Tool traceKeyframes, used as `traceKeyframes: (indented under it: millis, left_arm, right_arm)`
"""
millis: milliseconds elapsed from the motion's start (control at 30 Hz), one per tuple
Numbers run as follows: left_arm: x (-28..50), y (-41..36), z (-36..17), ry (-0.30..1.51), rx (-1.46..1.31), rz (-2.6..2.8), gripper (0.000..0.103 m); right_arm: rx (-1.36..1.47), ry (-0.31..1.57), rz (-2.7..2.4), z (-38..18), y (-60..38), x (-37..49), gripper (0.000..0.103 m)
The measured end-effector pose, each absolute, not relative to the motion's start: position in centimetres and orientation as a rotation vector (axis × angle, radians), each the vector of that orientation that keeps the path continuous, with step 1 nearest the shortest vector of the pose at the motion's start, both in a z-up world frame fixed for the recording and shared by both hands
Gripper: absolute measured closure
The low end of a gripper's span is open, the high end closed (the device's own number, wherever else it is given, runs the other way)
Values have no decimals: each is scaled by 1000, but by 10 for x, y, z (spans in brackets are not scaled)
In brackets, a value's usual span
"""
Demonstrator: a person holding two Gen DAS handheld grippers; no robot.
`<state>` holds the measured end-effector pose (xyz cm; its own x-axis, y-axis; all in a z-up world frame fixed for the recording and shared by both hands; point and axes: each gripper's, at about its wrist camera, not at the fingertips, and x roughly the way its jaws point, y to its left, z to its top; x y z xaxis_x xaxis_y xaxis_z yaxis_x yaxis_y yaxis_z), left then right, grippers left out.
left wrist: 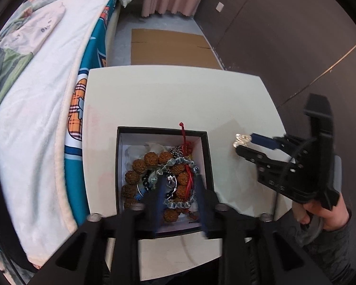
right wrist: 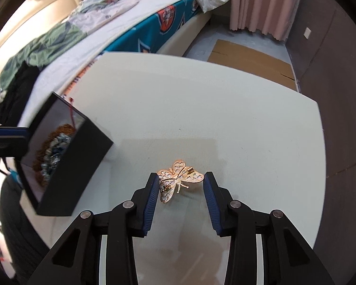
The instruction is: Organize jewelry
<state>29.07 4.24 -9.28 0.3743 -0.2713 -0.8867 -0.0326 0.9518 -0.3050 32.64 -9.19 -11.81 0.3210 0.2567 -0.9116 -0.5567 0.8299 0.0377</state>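
the gold filigree butterfly brooch [right wrist: 178,180] lies on the white surface [right wrist: 201,109] between the spread blue pads of the right hand-held gripper [right wrist: 180,185], touching the left pad. at nine o'clock stands the black square box [right wrist: 68,173] heaped with brown bead bracelets [left wrist: 152,159]; the left hand-held gripper [left wrist: 179,190] hovers open over it. a bed [left wrist: 35,123] flanks the surface, flat cardboard [left wrist: 170,47] at twelve o'clock.
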Motion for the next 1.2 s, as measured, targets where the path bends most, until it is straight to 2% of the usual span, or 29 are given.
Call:
traceKeyframes:
  millis: [33,67,500,767,833,900,933,1067,1200]
  left_arm:
    - [289,45,-90,1168,-301,-154,48]
    - [286,47,-87,1152,-305,-152,41]
    - [256,89,-66,1065,-341,-108,41]
    - [242,120,-50,1035,-355,-86,41]
    - [241,123,-43,1023,-351,-89,41]
    - [239,123,-35,997,-330,-77,41]
    - [236,123,-32,982,-321,-72,40]
    - [227,115,-25,941,-306,-99,25]
    - [215,104,-20,922,-293,-122,22]
  right_arm:
    - [-293,1117,544,-112,-94,324,64]
    - [-286,1110,544,-107,-95,322,64]
    - [-273,1010,653,-35,-43,282,64]
    - [-199,1061,735,-31,0,266,62]
    - [-184,1080,722,-31,4,264,45]
    - [-181,1059,676,-28,2,260,41]
    - [-173,1052,663,-25,0,258,41]
    - [-138,1037,625,-15,-18,245,40]
    - [-126,1025,577,-6,-38,229,40]
